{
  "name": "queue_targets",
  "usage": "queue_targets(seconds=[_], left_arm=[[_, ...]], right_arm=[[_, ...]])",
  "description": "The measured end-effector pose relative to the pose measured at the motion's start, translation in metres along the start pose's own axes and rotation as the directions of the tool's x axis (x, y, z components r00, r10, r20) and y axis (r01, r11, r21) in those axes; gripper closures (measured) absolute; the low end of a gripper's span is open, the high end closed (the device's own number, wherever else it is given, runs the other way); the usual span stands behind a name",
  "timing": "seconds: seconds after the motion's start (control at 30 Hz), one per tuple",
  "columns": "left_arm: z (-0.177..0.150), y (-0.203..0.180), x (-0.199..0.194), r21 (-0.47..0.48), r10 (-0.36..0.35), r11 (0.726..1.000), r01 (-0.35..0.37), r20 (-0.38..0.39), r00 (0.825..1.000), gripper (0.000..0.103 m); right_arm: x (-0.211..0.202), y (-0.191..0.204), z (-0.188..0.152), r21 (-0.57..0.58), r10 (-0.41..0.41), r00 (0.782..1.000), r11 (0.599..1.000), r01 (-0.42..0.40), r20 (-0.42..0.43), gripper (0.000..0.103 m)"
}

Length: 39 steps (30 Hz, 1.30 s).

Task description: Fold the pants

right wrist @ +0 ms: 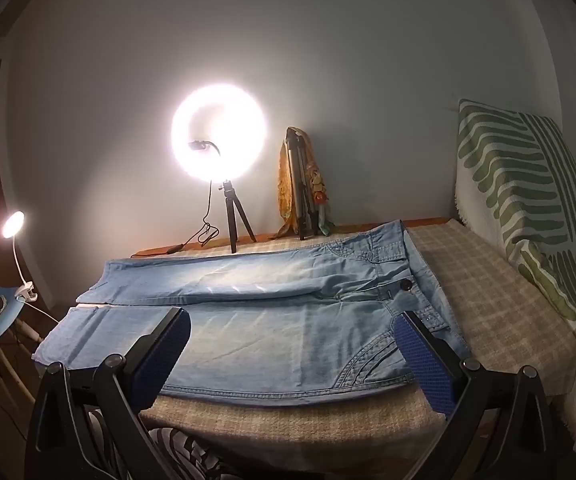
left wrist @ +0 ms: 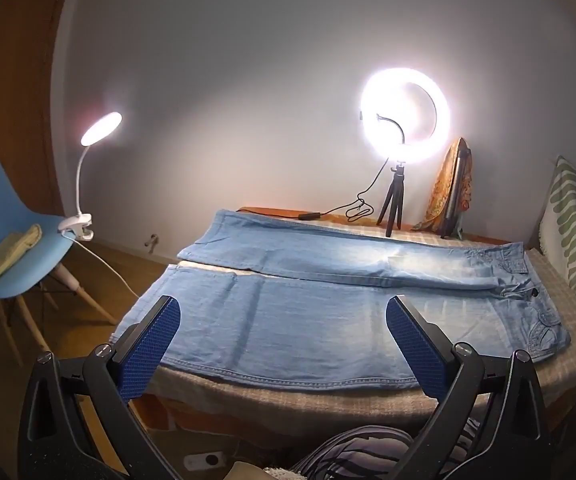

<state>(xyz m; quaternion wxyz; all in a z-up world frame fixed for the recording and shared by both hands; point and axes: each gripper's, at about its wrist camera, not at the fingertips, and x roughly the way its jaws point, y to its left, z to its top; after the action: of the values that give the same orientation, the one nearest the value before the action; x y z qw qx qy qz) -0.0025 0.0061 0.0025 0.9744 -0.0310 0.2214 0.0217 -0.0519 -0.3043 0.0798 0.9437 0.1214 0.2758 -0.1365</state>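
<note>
Light blue denim pants (left wrist: 328, 280) lie flat on a checked beige bed cover (left wrist: 288, 396), both legs stretched side by side, hems to the left and waistband to the right. My left gripper (left wrist: 284, 312) hovers over the near leg's lower half, jaws wide open, nothing between the blue pads. In the right wrist view the same pants (right wrist: 248, 320) show their waistband and button at the right. My right gripper (right wrist: 294, 326) hangs above the near hip and pocket, also wide open and holding nothing.
A lit ring light on a small tripod (left wrist: 404, 116) and a folded tripod draped in an orange scarf (left wrist: 450, 192) stand at the bed's far edge. A green-striped pillow (right wrist: 528, 200) leans at the right. A blue chair (left wrist: 4, 216) with a clip lamp (left wrist: 100, 128) stands left.
</note>
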Motion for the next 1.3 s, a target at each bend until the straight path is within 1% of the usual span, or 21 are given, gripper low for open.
queue_targets(seconds=[0.07,0.27,0.63,0.77,0.97,1.3], left_arm=[[0.000,-0.001,0.000,-0.002,0.001,1.000,-0.001,0.000,1.000,0.000],[0.000,-0.001,-0.001,-0.002,0.004,1.000,-0.004,0.001,1.000,0.000],[0.013,-0.003,0.002,0.017,0.010,1.000,-0.010,0.000,1.000,0.000],[0.019,-0.001,0.008,0.021,0.005,1.000,-0.005,-0.008,1.000,0.000],[0.025,-0.004,0.016,0.028,0.006,1.000,-0.006,-0.017,1.000,0.000],[0.031,0.003,0.038,0.008,0.020,1.000,-0.020,-0.039,0.999,0.001]], right_arm=[[0.001,-0.002,-0.001,0.003,0.004,1.000,1.000,-0.004,0.000,0.000],[0.000,0.008,0.002,-0.021,-0.001,1.000,1.000,0.000,-0.005,0.000],[0.001,0.014,0.018,-0.038,-0.029,1.000,0.999,0.029,-0.004,0.000],[0.000,0.016,0.027,-0.043,-0.048,0.999,0.998,0.048,0.005,0.000],[0.004,0.019,0.031,-0.056,-0.074,0.997,0.996,0.074,0.004,0.000],[0.017,0.027,0.039,-0.078,-0.115,0.993,0.990,0.115,0.007,0.000]])
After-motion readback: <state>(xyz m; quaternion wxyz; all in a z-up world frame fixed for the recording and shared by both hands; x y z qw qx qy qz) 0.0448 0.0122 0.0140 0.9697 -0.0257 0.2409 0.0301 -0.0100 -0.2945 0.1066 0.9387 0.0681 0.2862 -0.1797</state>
